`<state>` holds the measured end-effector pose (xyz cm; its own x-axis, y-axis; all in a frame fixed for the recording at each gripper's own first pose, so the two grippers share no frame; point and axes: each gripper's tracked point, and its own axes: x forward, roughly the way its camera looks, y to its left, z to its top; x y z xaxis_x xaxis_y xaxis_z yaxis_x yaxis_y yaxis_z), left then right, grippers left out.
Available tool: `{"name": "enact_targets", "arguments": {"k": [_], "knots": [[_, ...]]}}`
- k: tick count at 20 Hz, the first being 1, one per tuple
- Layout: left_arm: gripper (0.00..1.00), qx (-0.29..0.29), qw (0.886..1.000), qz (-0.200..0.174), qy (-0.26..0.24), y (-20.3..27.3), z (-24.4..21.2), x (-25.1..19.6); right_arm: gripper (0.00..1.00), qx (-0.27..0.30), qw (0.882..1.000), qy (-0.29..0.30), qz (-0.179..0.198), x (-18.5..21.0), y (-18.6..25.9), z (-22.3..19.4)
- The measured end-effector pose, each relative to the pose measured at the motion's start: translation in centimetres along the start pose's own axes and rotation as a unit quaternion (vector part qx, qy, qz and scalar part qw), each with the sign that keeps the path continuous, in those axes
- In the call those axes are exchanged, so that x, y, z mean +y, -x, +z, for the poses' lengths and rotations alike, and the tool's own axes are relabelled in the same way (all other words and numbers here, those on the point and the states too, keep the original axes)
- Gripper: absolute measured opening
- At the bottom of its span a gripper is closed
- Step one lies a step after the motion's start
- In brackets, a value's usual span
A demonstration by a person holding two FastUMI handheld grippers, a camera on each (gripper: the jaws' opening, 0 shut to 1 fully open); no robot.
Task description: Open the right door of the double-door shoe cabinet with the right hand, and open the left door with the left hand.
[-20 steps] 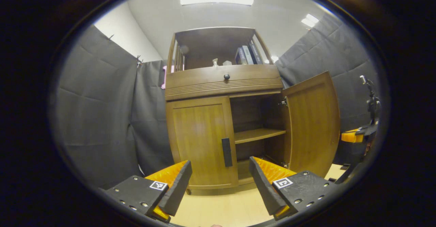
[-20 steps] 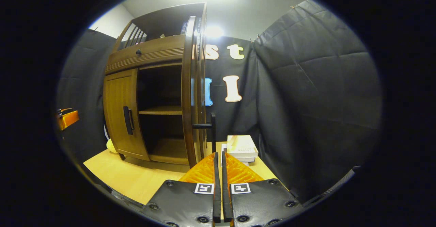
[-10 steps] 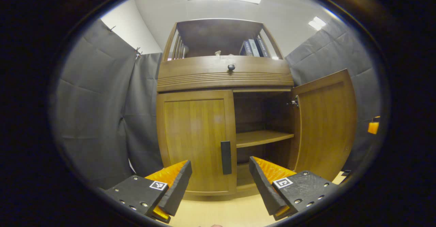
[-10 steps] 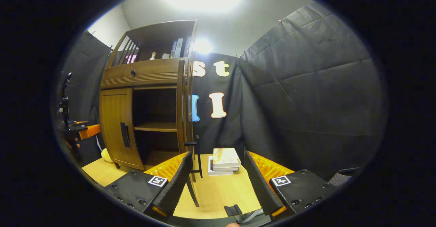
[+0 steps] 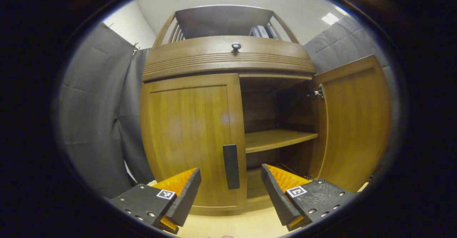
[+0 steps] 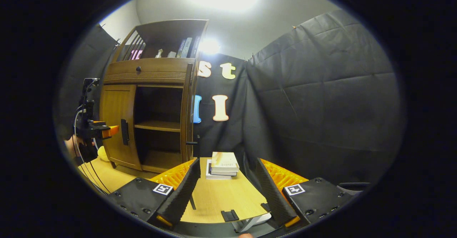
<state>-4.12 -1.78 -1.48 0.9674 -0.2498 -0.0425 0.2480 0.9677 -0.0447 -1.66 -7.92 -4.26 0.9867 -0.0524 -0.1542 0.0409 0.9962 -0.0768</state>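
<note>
Shoe cabinet (image 5: 228,57) standing on a pale wooden worktop (image 6: 221,195), seen from both grippers. In the left gripper view the left door (image 5: 189,138) is closed, its dark vertical handle (image 5: 231,166) near the door's inner edge; the left gripper (image 5: 230,190) faces this handle with its jaws released and wide apart, the handle lying between and just beyond them, untouched. The right door (image 5: 355,120) stands swung open on its hinge (image 5: 317,93), exposing an inner shelf (image 5: 278,140) and a dark interior. Above the doors runs a drawer front with a round knob (image 5: 236,46), and books (image 5: 264,31) stand on the open top shelf. In the right gripper view the right gripper (image 6: 225,191) sits well back from the cabinet, jaws released and holding nothing; the open right door (image 6: 186,116) appears edge-on, with its handle (image 6: 194,143) projecting. A stack of books (image 6: 223,165) lies on the worktop to the right of the cabinet. At far left the left gripper (image 6: 107,131) is near the left door's handle (image 6: 124,131).
</note>
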Motion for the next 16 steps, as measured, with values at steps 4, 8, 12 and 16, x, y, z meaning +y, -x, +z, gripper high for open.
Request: {"name": "enact_targets", "arguments": {"k": [4,8,12,16], "knots": [[1.00,0.001,1.000,0.003,0.010,0.1,0.1,0.1,0.97,0.011,1.000,-0.017,-0.012,-1.2,0.9,-0.5],[1.00,0.017,0.999,0.016,0.026,0.0,-0.1,0.3,0.96,0.017,1.000,-0.012,-0.024,-2.0,1.4,-0.9],[0.85,0.049,0.998,0.016,0.045,0.2,-0.5,1.1,0.98,0.028,0.999,-0.017,-0.022,-2.1,1.2,-1.5],[0.76,0.068,0.997,0.014,0.033,0.2,-0.1,1.5,0.97,0.036,0.999,-0.026,-0.009,-1.5,0.8,-2.2]]}}
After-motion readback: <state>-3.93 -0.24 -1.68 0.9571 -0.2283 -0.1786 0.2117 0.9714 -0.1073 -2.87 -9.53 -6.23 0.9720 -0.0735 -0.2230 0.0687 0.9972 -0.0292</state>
